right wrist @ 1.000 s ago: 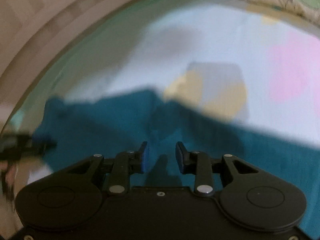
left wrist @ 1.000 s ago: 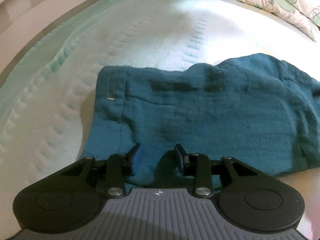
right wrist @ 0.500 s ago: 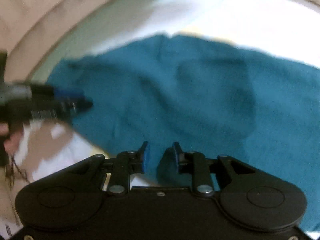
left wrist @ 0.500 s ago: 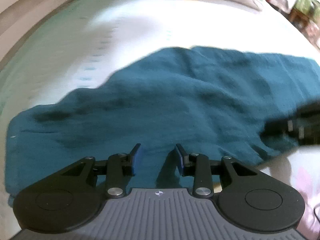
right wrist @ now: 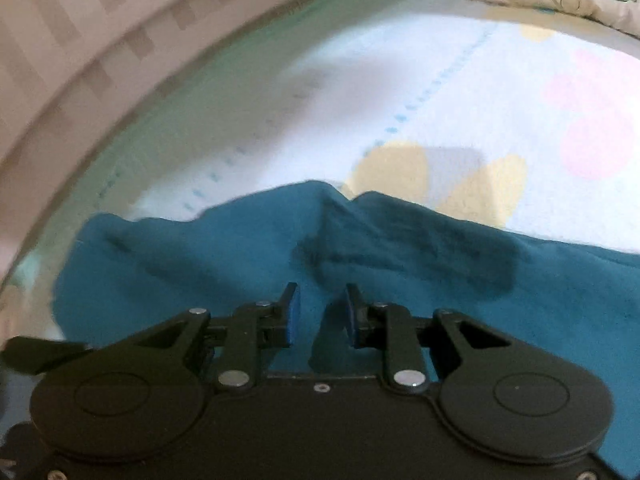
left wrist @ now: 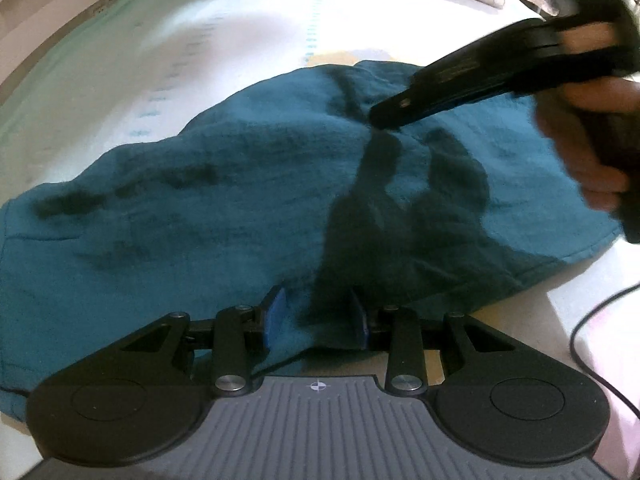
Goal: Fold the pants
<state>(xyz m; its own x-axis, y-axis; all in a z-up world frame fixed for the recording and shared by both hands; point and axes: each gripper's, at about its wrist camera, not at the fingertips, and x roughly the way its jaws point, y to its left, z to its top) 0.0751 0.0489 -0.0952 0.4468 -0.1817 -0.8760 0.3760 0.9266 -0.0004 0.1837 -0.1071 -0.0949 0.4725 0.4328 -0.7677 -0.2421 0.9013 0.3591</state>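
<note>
Pants [left wrist: 224,216] lie rumpled on the bed [left wrist: 240,40]; left gripper [left wrist: 316,316] jaws clench a fabric fold, right gripper [right wrist: 320,312] jaws are closing, fabric between them ungripped.

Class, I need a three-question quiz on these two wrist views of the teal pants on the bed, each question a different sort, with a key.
1. True or false: the teal woven cotton pants lie on a wooden table.
2. Multiple choice: in the left wrist view, the right gripper enters from A) upper right, B) lower left, C) bottom centre.
3. Fill in: behind the pants, the pale quilted bedspread shows yellow and ____ patches.

Key
1. False: they lie on the bedspread.
2. A.
3. Pink.
</note>
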